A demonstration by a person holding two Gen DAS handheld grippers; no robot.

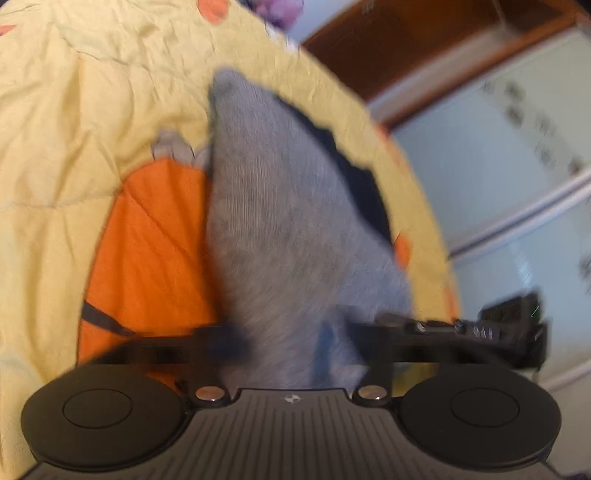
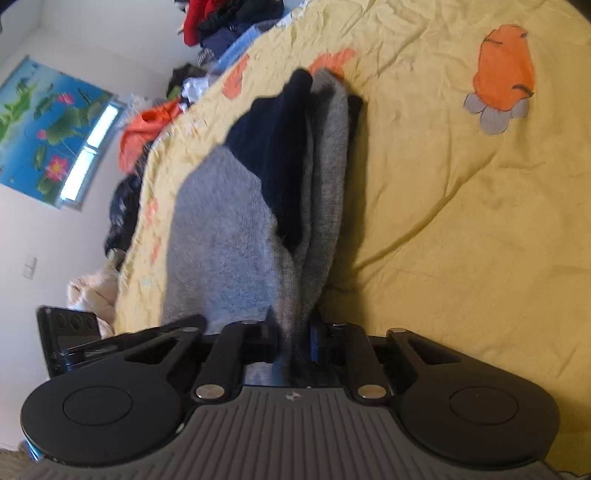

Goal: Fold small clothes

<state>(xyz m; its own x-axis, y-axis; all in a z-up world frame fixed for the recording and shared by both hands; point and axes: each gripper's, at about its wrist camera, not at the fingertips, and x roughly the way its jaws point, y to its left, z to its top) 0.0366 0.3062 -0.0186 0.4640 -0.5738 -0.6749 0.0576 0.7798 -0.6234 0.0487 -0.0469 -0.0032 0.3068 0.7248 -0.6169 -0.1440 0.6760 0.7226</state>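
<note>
A grey sock (image 1: 280, 206) with a navy part (image 1: 362, 184) hangs over the yellow bed cover (image 1: 74, 110), blurred in the left wrist view. Its near end runs down between the fingers of my left gripper (image 1: 288, 347), which is shut on it. In the right wrist view the grey sock (image 2: 221, 236) with its navy part (image 2: 280, 147) is stretched lengthwise, doubled into layers. My right gripper (image 2: 295, 339) is shut on its near end. Each view shows part of the other black gripper at the side, right gripper (image 1: 509, 325) and left gripper (image 2: 70, 332).
The yellow bed cover (image 2: 461, 221) has orange patches (image 2: 506, 70). A heap of clothes (image 2: 229, 18) and an orange garment (image 2: 147, 125) lie along the bed's far edge. A pale cabinet (image 1: 498, 184) stands beyond the bed. A flower poster (image 2: 48, 125) hangs on the wall.
</note>
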